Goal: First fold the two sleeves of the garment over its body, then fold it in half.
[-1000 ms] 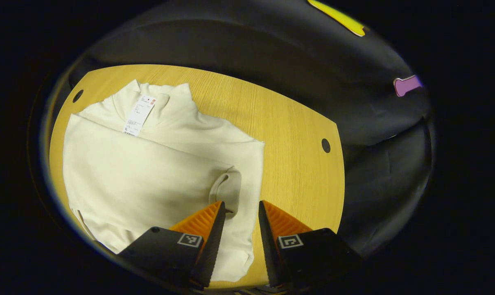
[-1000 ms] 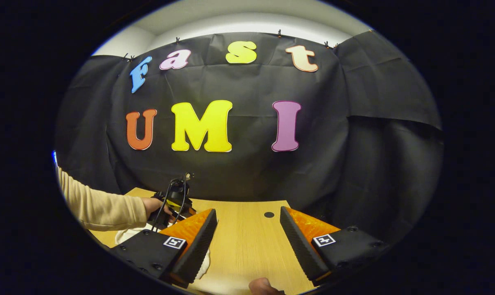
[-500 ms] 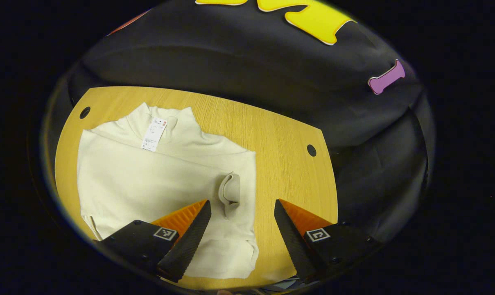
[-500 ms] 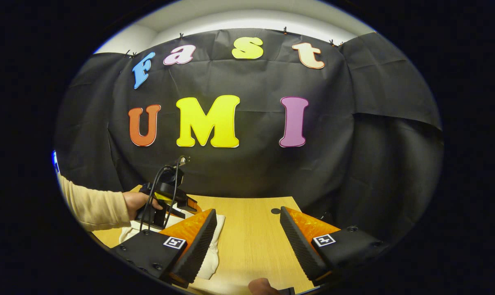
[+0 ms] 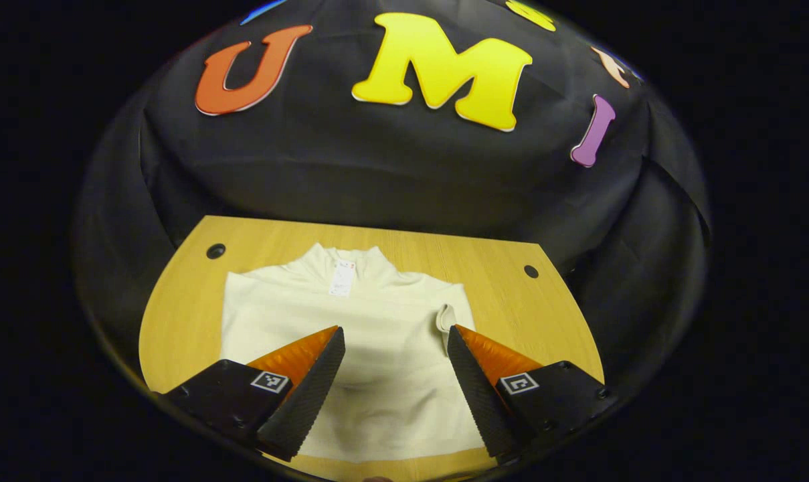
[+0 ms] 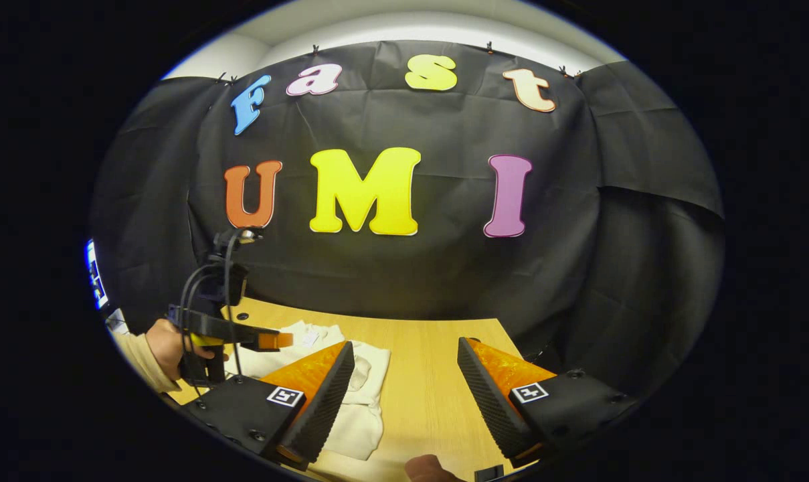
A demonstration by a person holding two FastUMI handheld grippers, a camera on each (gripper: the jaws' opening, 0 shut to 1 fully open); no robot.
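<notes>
The garment [image 5: 384, 335] lies flat on the table [image 5: 183, 301], sleeves over its body; its near hem is cut off behind the left claw [image 5: 394, 338], which hangs released above it. The right claw [image 6: 404, 351] is released too, over bare table, hiding part of the garment's edge.

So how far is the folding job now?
Both sleeves look already folded over the garment, with one cuff lying on top. Nothing is in hand: the left hand-held gripper and the right hand-held gripper are open and empty. Folding it in half remains.
</notes>
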